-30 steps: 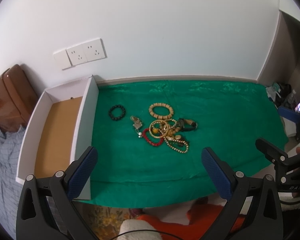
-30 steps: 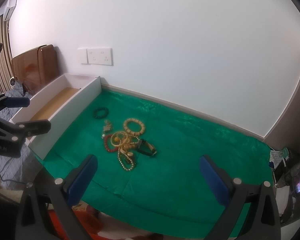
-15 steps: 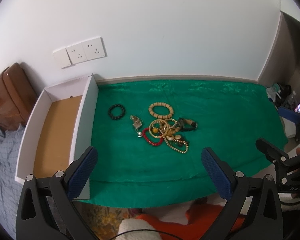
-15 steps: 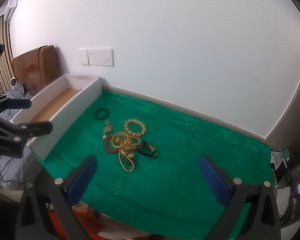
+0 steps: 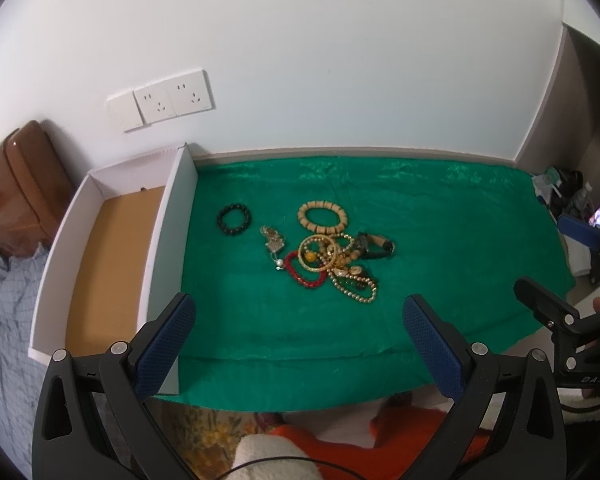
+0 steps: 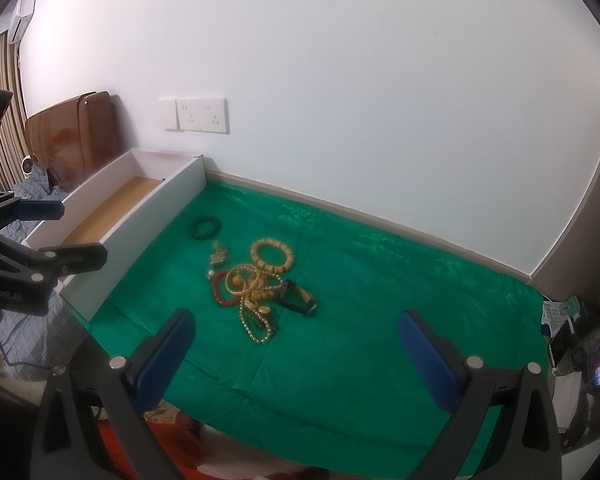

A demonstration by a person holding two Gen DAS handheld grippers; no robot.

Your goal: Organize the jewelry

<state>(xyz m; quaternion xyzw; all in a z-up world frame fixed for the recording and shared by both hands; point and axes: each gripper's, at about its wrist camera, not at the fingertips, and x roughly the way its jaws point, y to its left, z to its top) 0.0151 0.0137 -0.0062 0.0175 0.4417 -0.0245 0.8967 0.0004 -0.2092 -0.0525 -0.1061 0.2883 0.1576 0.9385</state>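
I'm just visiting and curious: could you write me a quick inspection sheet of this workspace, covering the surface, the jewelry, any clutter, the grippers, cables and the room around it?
Surface: green cloth covering the table, wrinkled.
Job's things: black bead bracelet lying alone; wooden bead bracelet, red bracelet, pearl-like strand and dark watch in a tangled pile; white tray with brown floor, nothing in it.
Clutter: small items at the table's right end, too blurred to name.
Grippers: left gripper and right gripper both open, holding nothing.
Cables: thin black cable at the bottom edge.
Surroundings: white wall with sockets; brown headboard.
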